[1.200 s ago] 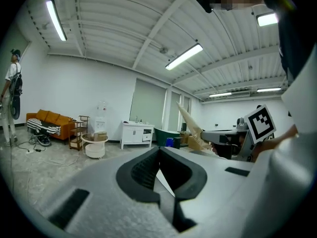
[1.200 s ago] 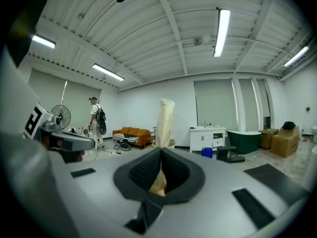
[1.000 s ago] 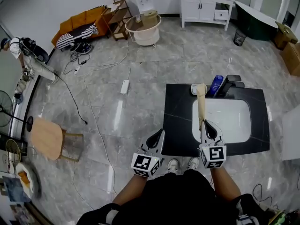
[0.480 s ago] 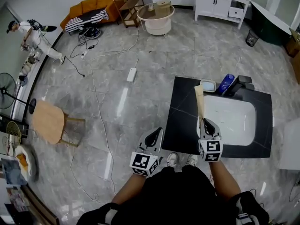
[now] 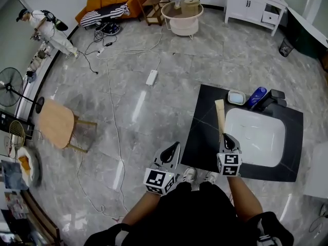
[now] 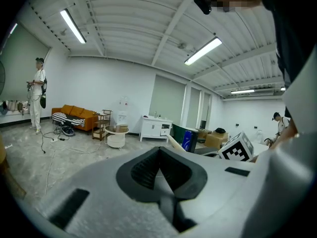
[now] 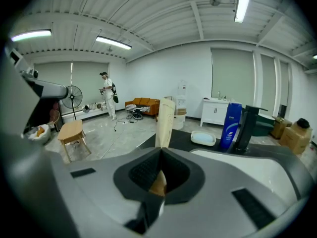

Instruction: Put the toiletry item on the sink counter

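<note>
A long beige tube [image 5: 221, 116] sticks out forward from my right gripper [image 5: 227, 140], which is shut on its near end; in the right gripper view the tube [image 7: 164, 123] rises from between the jaws. It hangs over the left part of the black sink counter [image 5: 205, 127], beside the white basin [image 5: 254, 137]. My left gripper [image 5: 170, 151] is shut with nothing in it, held over the floor left of the counter; in its own view the jaws [image 6: 159, 168] meet.
At the counter's back stand a soap dish [image 5: 236, 97], a blue bottle [image 5: 256, 97] and a black faucet [image 5: 270, 99]. A wooden stool [image 5: 56, 123], a cable and power strip [image 5: 151, 77] lie on the floor to the left. A person [image 5: 46, 28] stands far left.
The view has shifted as I stepped; the counter now sits further right and lower in the head view. Both grippers keep their pose, the right still holding the tube.
</note>
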